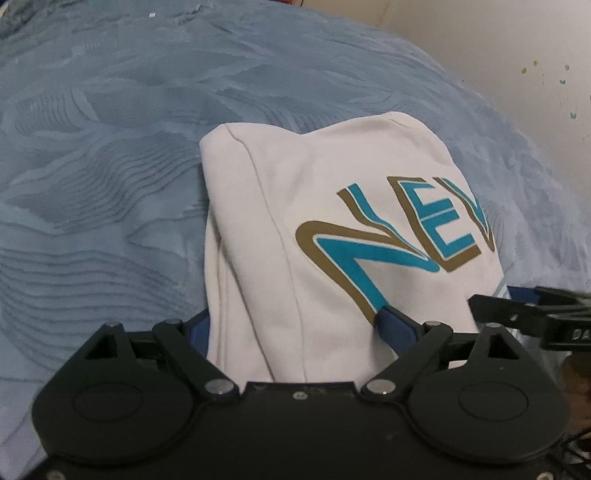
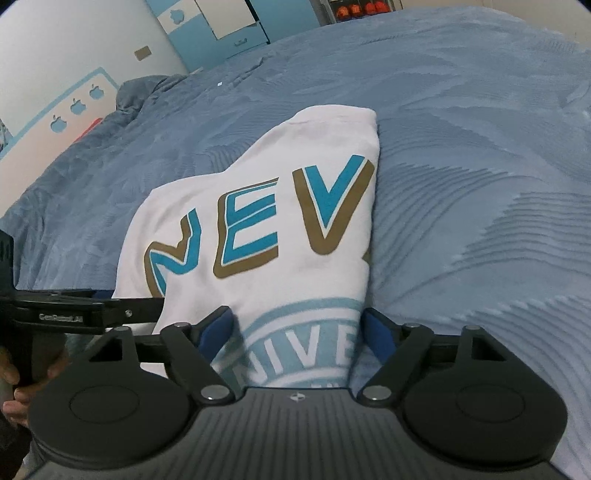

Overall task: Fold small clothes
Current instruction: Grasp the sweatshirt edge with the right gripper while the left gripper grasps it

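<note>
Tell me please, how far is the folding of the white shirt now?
Mostly done, it seems. The white shirt is already narrowed into a strip on the blue bedspread, both sides tucked under. In hand: the left gripper and right gripper both straddle its near end, jaws wide apart. Probably left: a final crosswise fold, then setting it down.

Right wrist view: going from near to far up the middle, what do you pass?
Right gripper → pale blue round emblem → NEV lettering → plain white top edge of the shirt → blue bedspread → blue and white cabinets.
</note>
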Demonstrator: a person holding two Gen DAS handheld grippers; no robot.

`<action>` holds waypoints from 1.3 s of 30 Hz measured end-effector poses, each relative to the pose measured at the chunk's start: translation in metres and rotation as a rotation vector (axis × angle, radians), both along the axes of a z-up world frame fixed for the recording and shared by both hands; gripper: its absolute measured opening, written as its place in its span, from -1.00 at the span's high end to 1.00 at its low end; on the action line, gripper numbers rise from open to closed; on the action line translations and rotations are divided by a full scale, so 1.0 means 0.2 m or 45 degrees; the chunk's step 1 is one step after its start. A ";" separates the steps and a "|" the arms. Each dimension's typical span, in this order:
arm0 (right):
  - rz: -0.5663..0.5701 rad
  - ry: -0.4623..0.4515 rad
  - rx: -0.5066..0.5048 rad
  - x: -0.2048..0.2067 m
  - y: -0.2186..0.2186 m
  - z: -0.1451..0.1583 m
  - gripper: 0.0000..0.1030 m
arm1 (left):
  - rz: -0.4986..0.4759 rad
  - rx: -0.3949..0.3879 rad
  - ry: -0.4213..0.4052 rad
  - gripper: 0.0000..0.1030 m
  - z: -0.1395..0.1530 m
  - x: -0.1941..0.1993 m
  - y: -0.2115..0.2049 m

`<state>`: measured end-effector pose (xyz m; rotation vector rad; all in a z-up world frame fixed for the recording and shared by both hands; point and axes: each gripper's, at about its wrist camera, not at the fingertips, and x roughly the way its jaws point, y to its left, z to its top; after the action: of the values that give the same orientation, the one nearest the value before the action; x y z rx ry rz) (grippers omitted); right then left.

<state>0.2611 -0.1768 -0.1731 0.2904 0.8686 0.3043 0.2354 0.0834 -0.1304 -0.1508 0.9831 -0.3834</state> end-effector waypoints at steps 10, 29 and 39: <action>-0.054 -0.043 0.041 0.03 0.03 -0.04 -0.83 | 0.033 -0.058 -0.031 -0.83 -0.01 -0.02 0.06; 0.018 -0.123 -0.124 -0.01 0.10 0.14 0.44 | 0.033 -0.017 -0.159 0.36 0.08 -0.10 0.01; 0.029 -0.216 -0.079 -0.09 0.11 0.35 0.50 | 0.049 -0.083 -0.193 0.51 0.22 -0.16 0.01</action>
<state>0.2431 -0.1549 -0.1025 0.1940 0.7128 0.3181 0.2038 0.0848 -0.0861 -0.1971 0.8178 -0.3860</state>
